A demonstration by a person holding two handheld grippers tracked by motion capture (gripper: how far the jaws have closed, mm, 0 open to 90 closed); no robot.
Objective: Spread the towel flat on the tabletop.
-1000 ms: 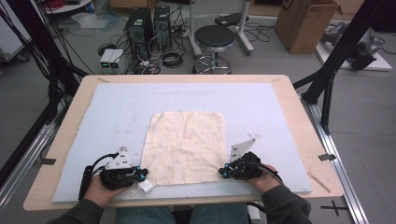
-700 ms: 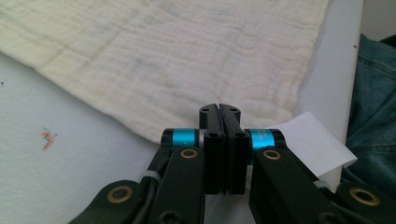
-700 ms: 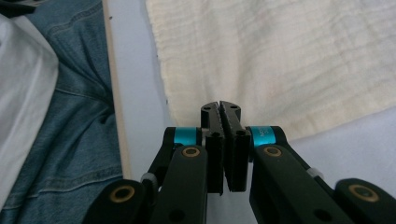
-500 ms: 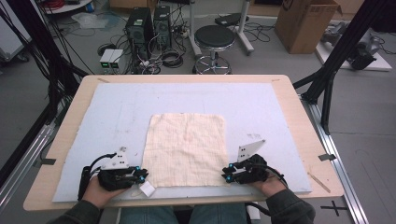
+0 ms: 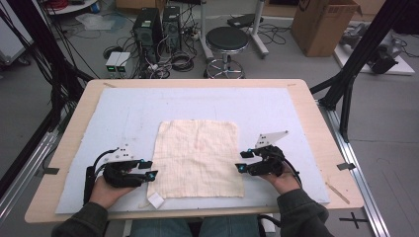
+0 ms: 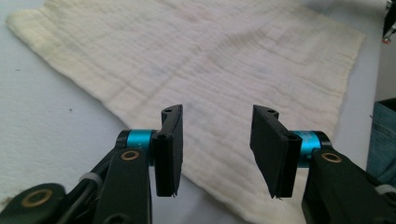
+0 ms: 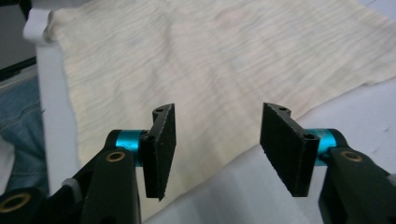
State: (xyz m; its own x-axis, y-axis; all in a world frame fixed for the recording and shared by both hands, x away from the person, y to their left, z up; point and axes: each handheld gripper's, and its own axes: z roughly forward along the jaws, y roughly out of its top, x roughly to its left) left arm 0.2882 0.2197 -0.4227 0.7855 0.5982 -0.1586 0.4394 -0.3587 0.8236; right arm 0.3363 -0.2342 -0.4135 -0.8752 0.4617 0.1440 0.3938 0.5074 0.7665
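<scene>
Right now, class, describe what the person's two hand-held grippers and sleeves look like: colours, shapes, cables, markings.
Both the left hand-held gripper and the right hand-held gripper are black, each with two flat wedge-shaped black jaws on bright blue collars and brass-coloured rivets. A pale three-cornered plate tops each. A black cable loops from the left one. The sleeves are dark olive-grey.

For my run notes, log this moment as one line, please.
cloth: flat on mat | left claw: just opened, empty, at left edge | right claw: just opened, empty, at right edge
</scene>
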